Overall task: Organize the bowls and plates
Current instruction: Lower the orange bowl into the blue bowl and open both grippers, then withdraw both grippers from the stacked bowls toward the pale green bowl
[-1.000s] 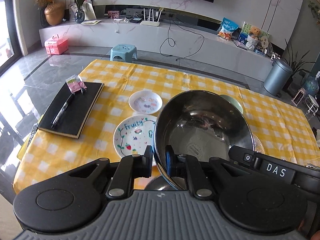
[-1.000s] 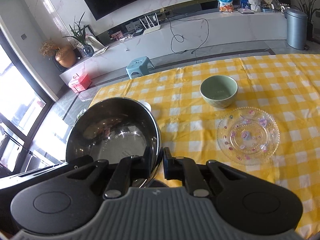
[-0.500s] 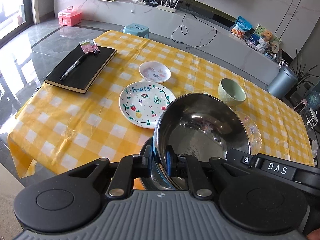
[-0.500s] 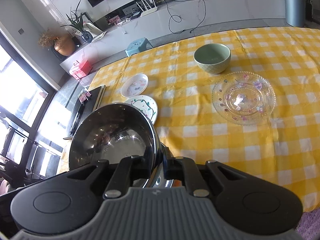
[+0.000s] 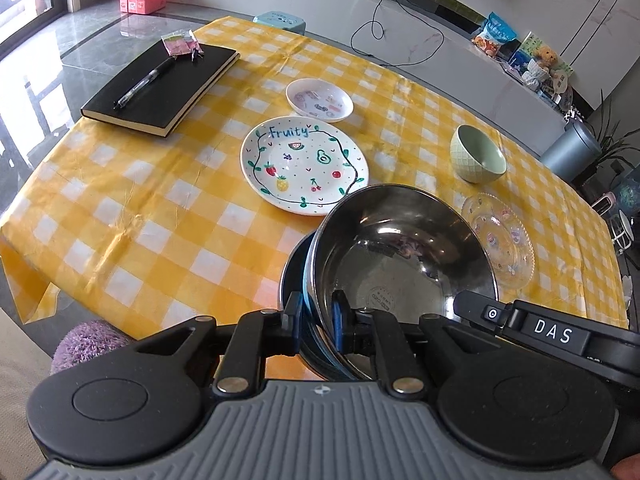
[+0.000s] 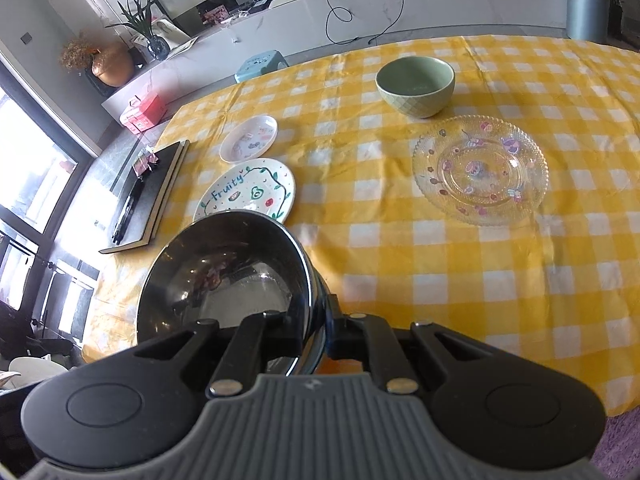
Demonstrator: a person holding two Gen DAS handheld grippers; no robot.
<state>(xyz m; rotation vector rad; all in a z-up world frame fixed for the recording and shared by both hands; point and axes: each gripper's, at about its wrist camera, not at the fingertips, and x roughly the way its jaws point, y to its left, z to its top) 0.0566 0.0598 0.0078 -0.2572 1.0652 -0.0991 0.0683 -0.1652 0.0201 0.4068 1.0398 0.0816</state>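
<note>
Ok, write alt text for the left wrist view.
The left tool clamps the rim of a tilted steel bowl above a yellow checked tablecloth. Beyond lie a "Fruity" plate, small saucer, green bowl, glass plate and black notebook.

Steel bowl (image 5: 400, 256): polished metal, mirror-bright inside, reflections clear; rim thin and smooth. Left tool (image 5: 317, 316): matt black plastic arms, blue pads, bright metal rivets, ribbed grey rubbery housing. Right tool (image 6: 318, 322): same make and finish. Table (image 5: 152, 216): covered by a yellow-and-white checked cloth, slightly sheened, creased and wrinkled in places. Fruit plate (image 5: 304, 165): glazed white ceramic, glossy, painted decoration. Small dish (image 5: 319, 99): glossy white, printed motifs. Green bowl (image 6: 416, 86): ceramic, satin glaze, quilted relief on the outer wall. Clear plate (image 6: 480, 170): transparent pressed glass, beaded rim, coloured decals. Notebook (image 5: 160, 88): matt black cover, paper edges. Floor (image 5: 72, 40): polished stone, highly reflective.
</note>
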